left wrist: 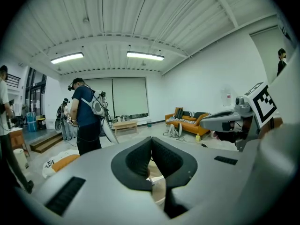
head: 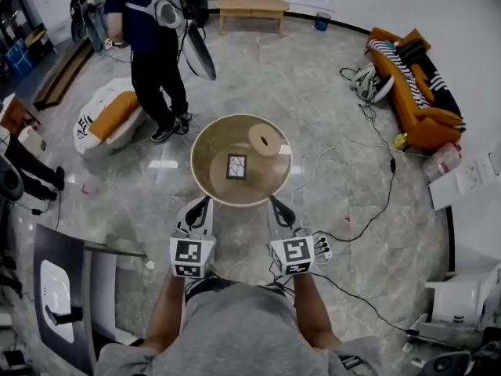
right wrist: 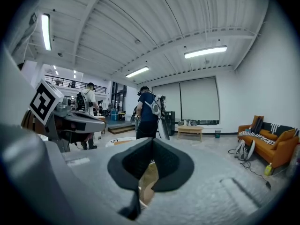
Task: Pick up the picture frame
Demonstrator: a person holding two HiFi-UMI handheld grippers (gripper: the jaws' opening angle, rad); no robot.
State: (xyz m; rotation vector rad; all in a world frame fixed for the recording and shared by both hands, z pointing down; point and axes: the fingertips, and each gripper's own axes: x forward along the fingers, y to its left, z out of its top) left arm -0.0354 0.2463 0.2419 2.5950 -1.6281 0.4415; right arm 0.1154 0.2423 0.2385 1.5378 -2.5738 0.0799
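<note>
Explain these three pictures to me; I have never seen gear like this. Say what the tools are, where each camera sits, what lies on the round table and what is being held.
The top-down picture comes from a camera on a person's head. That person holds a tool in each hand: the left hand-held gripper and the right hand-held gripper. Each is a two-jaw clamp with a marker cube on it. The other two pictures come from cameras riding on those tools, looking along their jaws. Both tools point at a round table. On it lie a small picture frame and a wooden disc with a hole. Both pairs of jaws are closed and hold nothing; the frame lies untouched.
</note>
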